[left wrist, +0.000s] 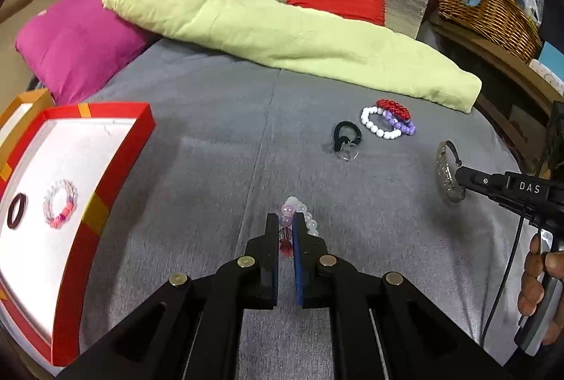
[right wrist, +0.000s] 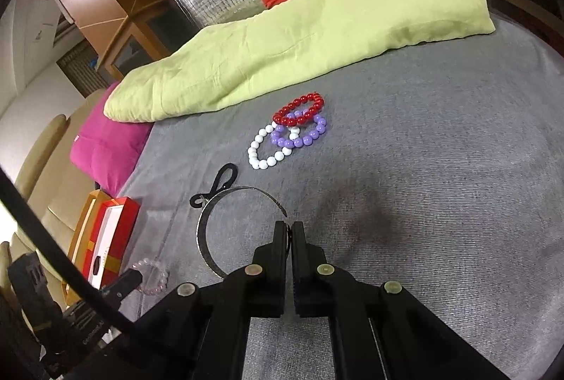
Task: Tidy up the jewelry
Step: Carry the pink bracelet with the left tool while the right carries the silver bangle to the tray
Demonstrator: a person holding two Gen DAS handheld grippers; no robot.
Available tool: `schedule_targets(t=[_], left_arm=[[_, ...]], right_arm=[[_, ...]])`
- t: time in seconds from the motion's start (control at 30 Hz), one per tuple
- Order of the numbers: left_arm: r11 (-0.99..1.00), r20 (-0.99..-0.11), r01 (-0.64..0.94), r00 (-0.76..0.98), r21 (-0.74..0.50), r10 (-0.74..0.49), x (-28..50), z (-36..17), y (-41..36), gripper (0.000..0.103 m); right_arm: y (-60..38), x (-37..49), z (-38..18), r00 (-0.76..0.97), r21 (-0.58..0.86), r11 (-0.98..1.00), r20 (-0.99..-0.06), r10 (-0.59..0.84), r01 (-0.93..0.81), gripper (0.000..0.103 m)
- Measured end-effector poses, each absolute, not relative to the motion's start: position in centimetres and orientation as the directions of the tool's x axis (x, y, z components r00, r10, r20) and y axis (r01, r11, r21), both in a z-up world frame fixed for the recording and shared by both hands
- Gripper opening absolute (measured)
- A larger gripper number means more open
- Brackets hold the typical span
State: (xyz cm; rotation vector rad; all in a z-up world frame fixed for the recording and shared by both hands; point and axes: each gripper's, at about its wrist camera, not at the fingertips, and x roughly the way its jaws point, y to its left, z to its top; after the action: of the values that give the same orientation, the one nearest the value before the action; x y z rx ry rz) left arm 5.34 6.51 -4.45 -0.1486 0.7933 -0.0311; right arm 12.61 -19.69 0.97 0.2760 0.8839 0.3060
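Two pieces lie in box (left wrist: 116,147); left gripper (left wrist: 285,221) clamps bead bracelet (left wrist: 299,214); right gripper (right wrist: 289,232) pinches bangle (right wrist: 208,239); five pieces left (right wrist: 289,129).

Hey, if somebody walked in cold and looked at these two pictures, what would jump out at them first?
Probably the two held pieces: the left gripper is shut on a pale beaded bracelet over the grey bedspread, and the right gripper pinches a silver bangle. Next, the bright cluster of red bracelet, purple bracelet and white bracelet overlapping near the green blanket. The red box at the left already holds two pieces.
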Motion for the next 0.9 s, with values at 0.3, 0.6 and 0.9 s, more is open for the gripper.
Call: schedule_targets(t=[0.3, 0.6, 0.9], left_arm=[[0.989, -0.703, -0.035, 0.707, -0.142, -0.076, 5.4, -4.4, 6.3, 0.007], [0.990, -0.704, -0.054, 0.709, -0.129, -0.054, 5.4, -4.4, 6.5, 0.008], [0.989, -0.705, -0.063, 0.708, -0.132, -0.049, 5.5, -4.4, 6.7, 0.008]], right_arm=[[-18.5, 12.4, 1.0, 0.589, 0.332, 0.925, -0.715, 0.375, -0.186, 0.003], [-18.2, 12.1, 1.1, 0.587, 0.329, 0.922, -0.712, 0.385, -0.205, 0.003], [-17.9, 12.0, 1.3, 0.586, 0.323, 0.920, -0.711, 0.389, -0.219, 0.003]])
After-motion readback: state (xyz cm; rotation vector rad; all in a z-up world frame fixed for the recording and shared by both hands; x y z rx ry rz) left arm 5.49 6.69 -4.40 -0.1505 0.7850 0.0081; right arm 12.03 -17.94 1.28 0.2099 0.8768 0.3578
